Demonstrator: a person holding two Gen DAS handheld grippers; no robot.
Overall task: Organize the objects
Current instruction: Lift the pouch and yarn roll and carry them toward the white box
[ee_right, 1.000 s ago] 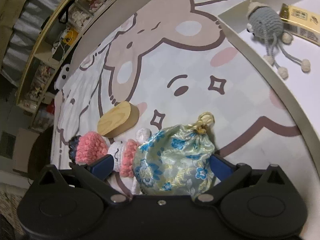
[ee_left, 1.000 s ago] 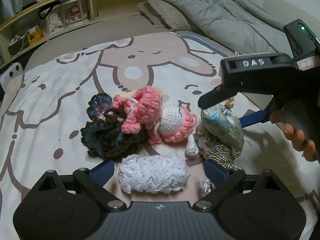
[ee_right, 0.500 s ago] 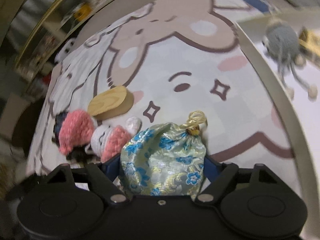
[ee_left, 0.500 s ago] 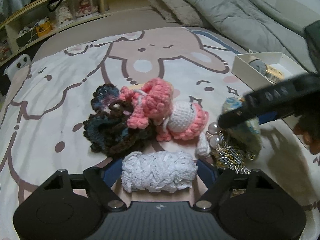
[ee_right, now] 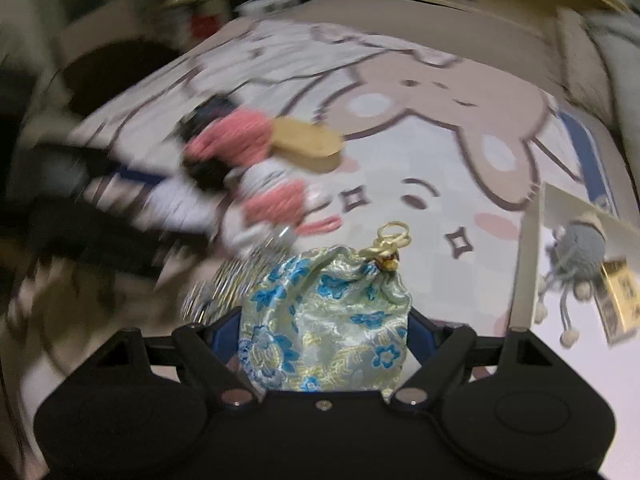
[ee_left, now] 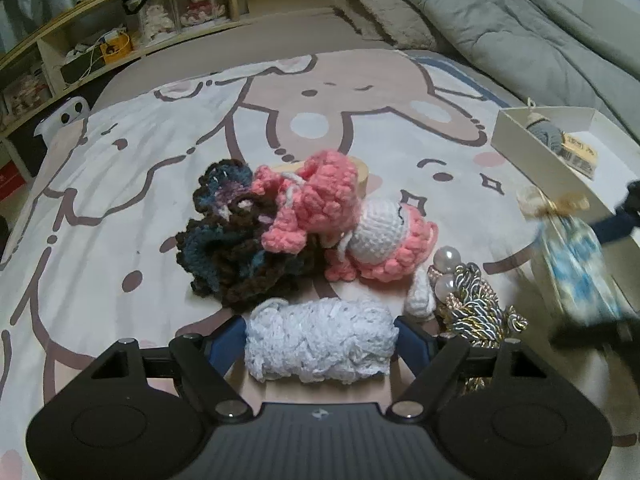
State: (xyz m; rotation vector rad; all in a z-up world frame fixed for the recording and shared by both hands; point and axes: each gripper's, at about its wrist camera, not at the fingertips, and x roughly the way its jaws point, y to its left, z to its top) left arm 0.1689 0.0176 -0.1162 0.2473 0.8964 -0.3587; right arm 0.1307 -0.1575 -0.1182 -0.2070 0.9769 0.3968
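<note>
My left gripper [ee_left: 320,336] is shut on a white fluffy yarn bundle [ee_left: 320,344] that rests on the cartoon-print bedspread [ee_left: 120,200]. Behind it lie a dark crocheted piece [ee_left: 232,248], a pink crocheted piece [ee_left: 316,200] and a pink-and-white doll [ee_left: 384,240], with a gold-and-blue cord with pearls [ee_left: 472,304] to the right. My right gripper [ee_right: 324,332] is shut on a blue floral brocade pouch [ee_right: 324,324], held above the bedspread; the blurred pouch [ee_left: 576,272] also shows at the left view's right edge. The white box [ee_right: 528,264] lies right of the pouch.
The white box [ee_left: 520,140] holds a grey crocheted toy [ee_right: 576,244] and a gold packet [ee_right: 620,304]. A wooden oval block [ee_right: 312,144] lies behind the pink yarn. A grey duvet [ee_left: 500,20] covers the far right; shelves [ee_left: 100,40] stand at the back left.
Both grippers closed, the left on the white yarn bundle, the right on the pouch. The right gripper rolled and lifted the pouch, moving it toward the white box.
</note>
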